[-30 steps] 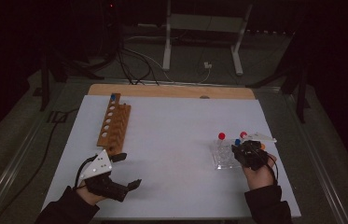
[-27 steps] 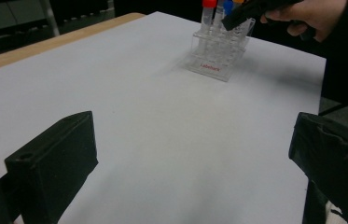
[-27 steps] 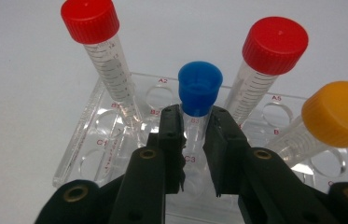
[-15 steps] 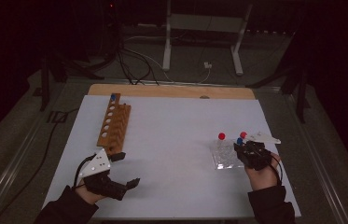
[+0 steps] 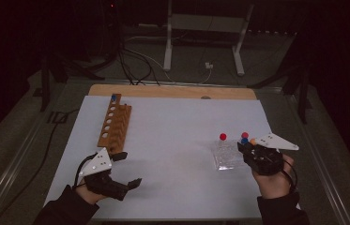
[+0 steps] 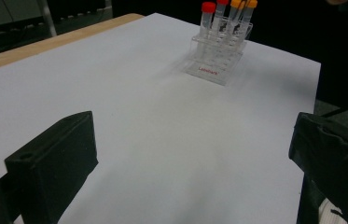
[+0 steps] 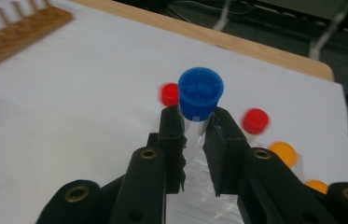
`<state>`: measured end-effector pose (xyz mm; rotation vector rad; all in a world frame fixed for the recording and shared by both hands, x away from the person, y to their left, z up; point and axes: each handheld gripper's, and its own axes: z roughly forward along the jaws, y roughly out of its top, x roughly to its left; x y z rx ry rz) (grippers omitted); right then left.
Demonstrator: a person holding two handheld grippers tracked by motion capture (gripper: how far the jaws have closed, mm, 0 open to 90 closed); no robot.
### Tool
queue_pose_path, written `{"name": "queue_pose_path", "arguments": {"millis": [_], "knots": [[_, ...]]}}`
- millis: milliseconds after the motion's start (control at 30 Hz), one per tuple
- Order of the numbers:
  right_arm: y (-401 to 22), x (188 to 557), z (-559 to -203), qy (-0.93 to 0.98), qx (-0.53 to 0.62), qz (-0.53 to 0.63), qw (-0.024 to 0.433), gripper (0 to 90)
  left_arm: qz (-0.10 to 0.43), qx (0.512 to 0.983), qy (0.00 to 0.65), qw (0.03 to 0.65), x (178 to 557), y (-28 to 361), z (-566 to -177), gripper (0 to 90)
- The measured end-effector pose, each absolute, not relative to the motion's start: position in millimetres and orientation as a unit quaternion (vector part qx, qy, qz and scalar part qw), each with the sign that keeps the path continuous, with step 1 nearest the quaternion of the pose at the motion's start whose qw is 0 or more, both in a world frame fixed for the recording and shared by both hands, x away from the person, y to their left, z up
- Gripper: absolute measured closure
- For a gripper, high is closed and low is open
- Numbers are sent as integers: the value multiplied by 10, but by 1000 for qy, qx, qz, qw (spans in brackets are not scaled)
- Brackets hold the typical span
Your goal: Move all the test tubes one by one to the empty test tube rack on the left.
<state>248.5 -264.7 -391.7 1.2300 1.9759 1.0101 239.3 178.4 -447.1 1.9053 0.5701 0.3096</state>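
The right tongs [image 7: 192,135] now sit higher than a second ago, clamped on a clear tube [image 7: 191,125] with a ribbed blue cap, lifted above the clear plastic rack [image 5: 225,157]. Red- and orange-capped tubes stay in it. The left tongs [image 5: 126,169] have kept still, gaping empty over the matte white counter [image 5: 177,131]. Farther off lies a wooden rack [image 5: 115,125] with round holes.

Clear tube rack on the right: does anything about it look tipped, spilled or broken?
Nothing stands out. The clear rack stands flat with its capped tubes upright. The right gripper is shut on a blue-capped tube, raised above the rack.
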Motion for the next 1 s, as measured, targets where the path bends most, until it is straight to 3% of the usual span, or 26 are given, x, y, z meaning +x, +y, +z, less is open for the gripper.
{"name": "queue_pose_path", "arguments": {"millis": [300, 1000], "knots": [[-2365, 2366, -3839, 774, 410, 408, 259, 767, 116, 809, 224, 531, 2400, 1692, -4408, 17], [-1755, 2404, -4166, 830, 335, 400, 199, 768, 76, 815, 164, 550, 2547, 1206, -4164, 22]]}}
